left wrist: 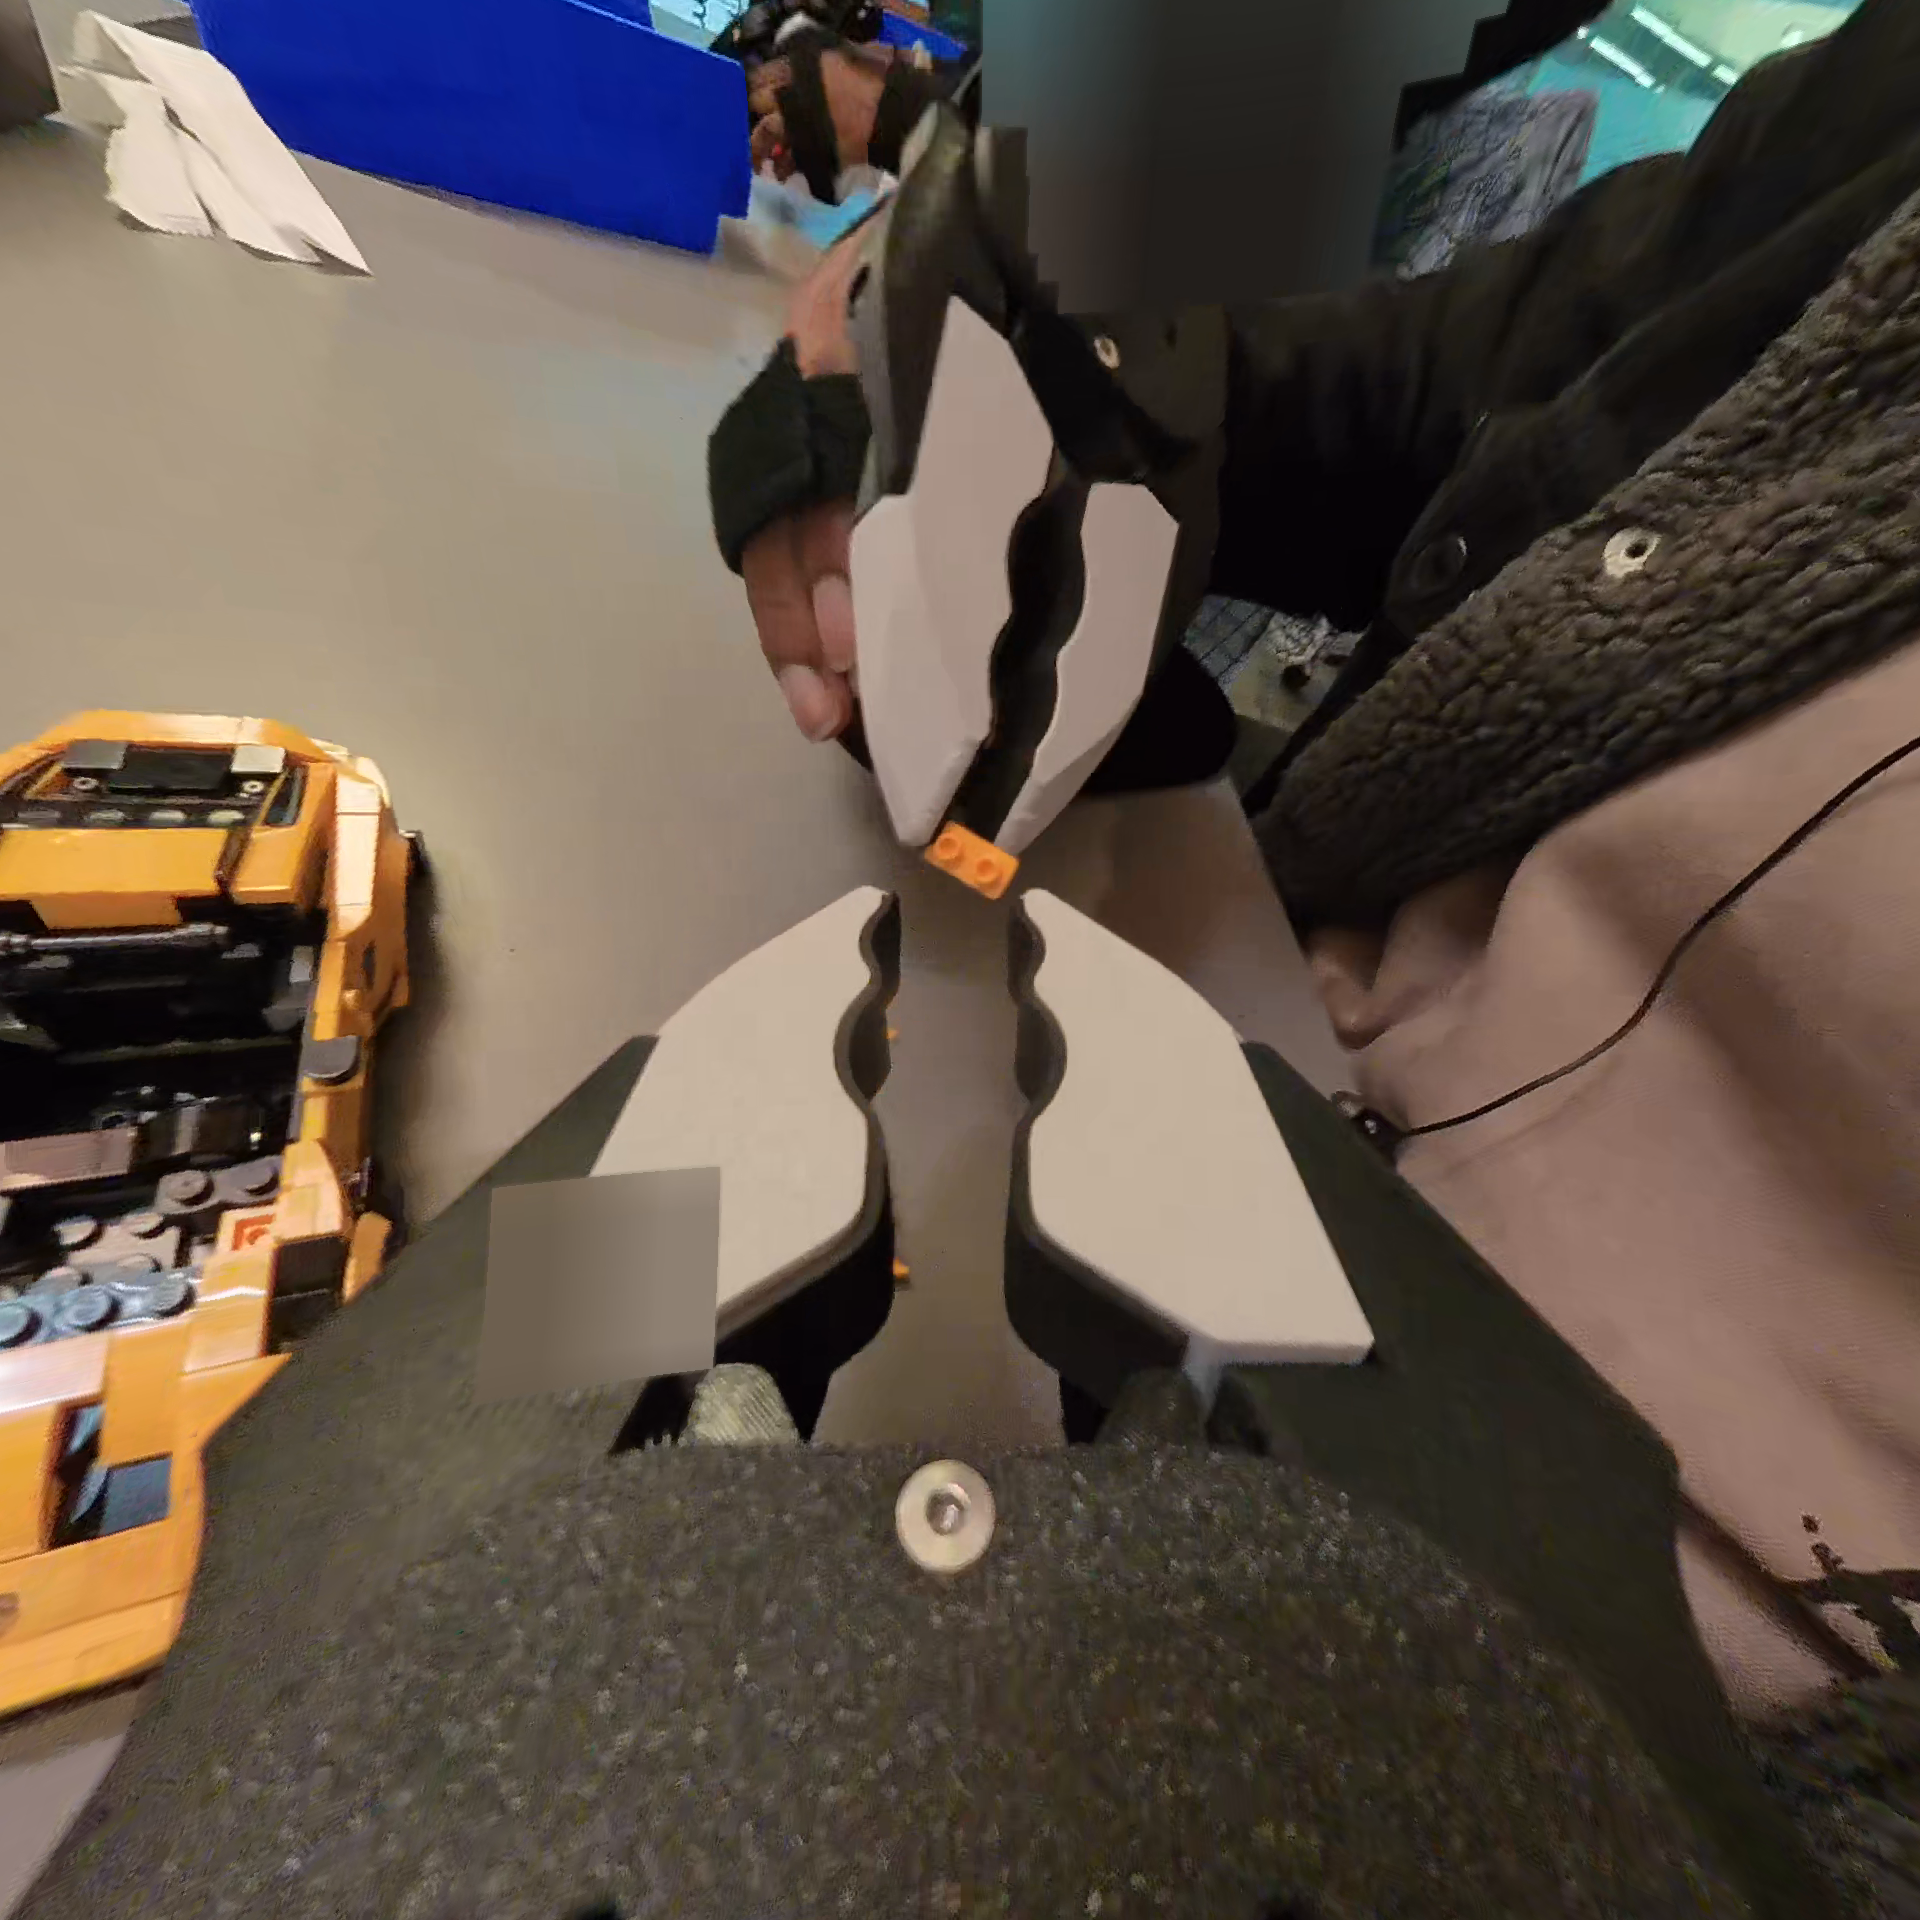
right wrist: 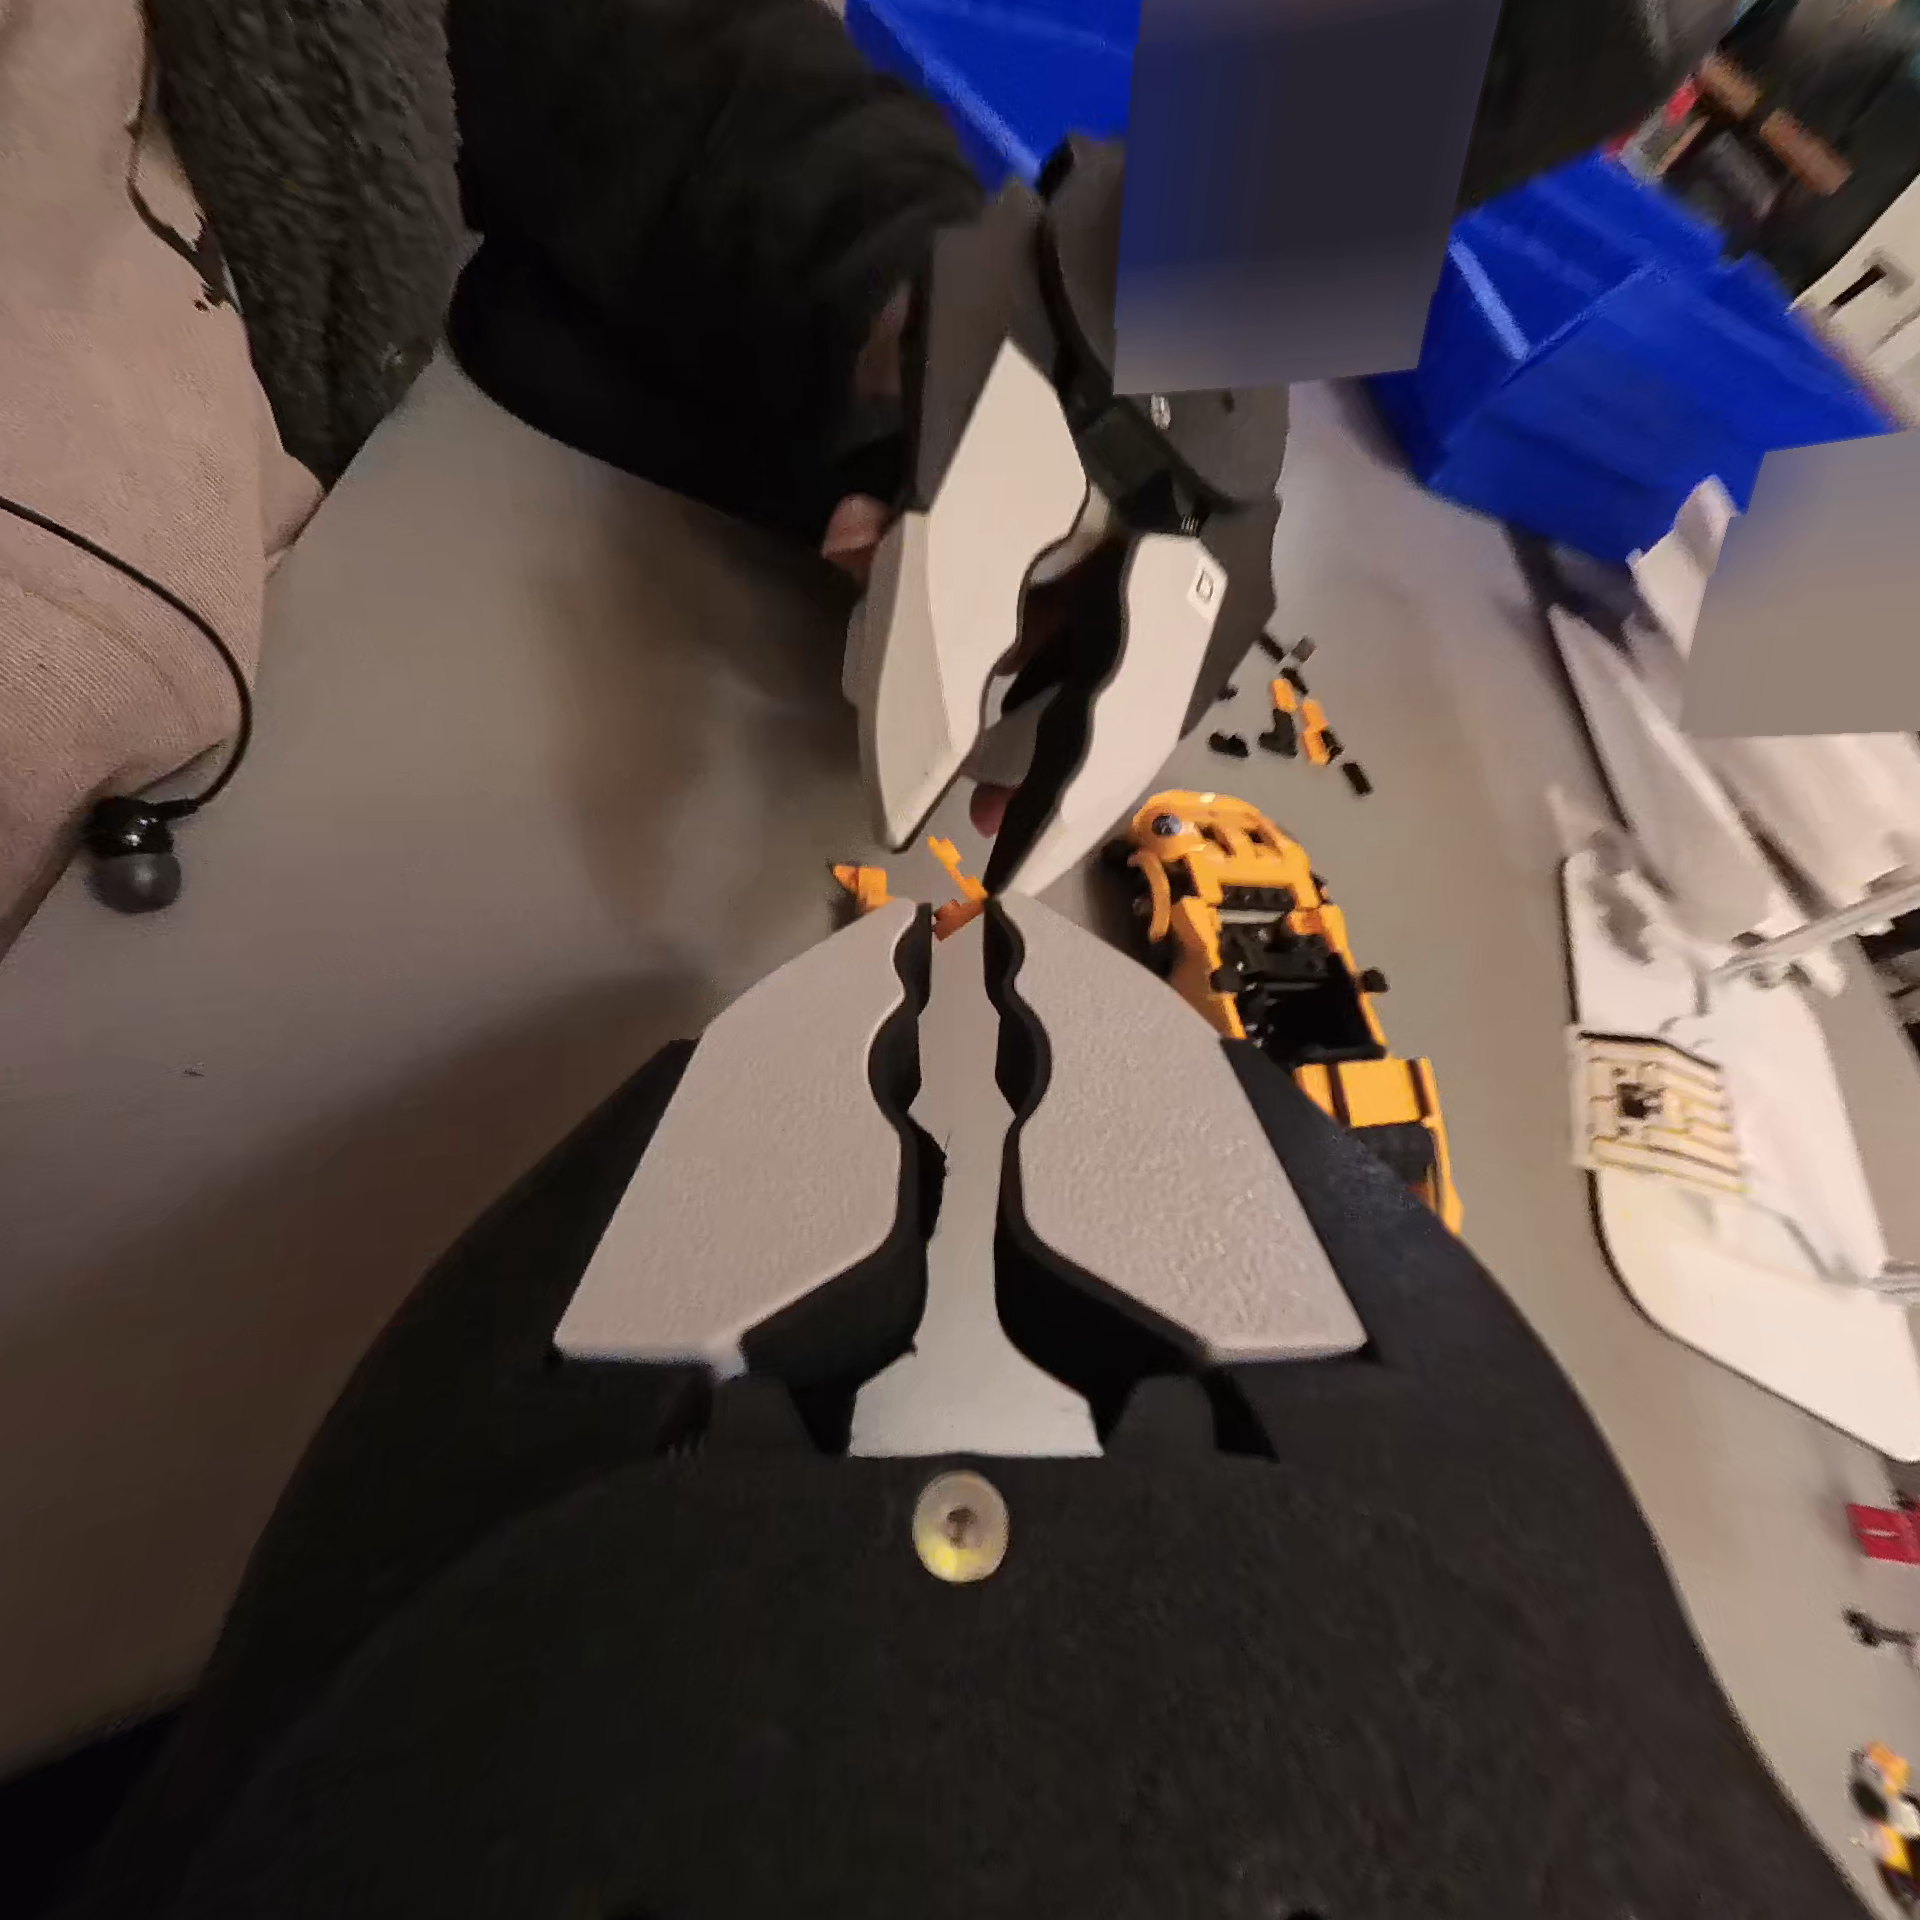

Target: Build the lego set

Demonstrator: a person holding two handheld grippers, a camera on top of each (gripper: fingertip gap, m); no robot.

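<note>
You work over one grey table [left wrist: 416,520]. The car [left wrist: 208,1039] is your landmark: there is one, orange and black, its top open and studs showing, lying flat on the table.

Beyond the car stand blue bins [right wrist: 1610,343]. At least two show in the right wrist view, but blur hides any more. One crumpled white paper [left wrist: 208,177] lies beyond the car beside a bin.

You hold two tongs, meeting tip to tip beside the car and clear of it. The right tongs [left wrist: 966,836] are clenched on one plate [left wrist: 969,859], a small orange piece with two studs. Only their very tips pinch it, and it juts out towards the other pair. The left tongs [left wrist: 958,914] are released, their fingers parted with nothing between them. The plate hangs just ahead of that gap, almost at its mouth, and I cannot tell whether it touches either tip.

So the plate is off the table, off to the car's side, not touching the car.

One more orange piece [right wrist: 862,883] lies on the table on the far side of the tongs from the car. A scatter of black and orange bits [right wrist: 1294,717] lies past the car's rounded end, too small to count.
</note>
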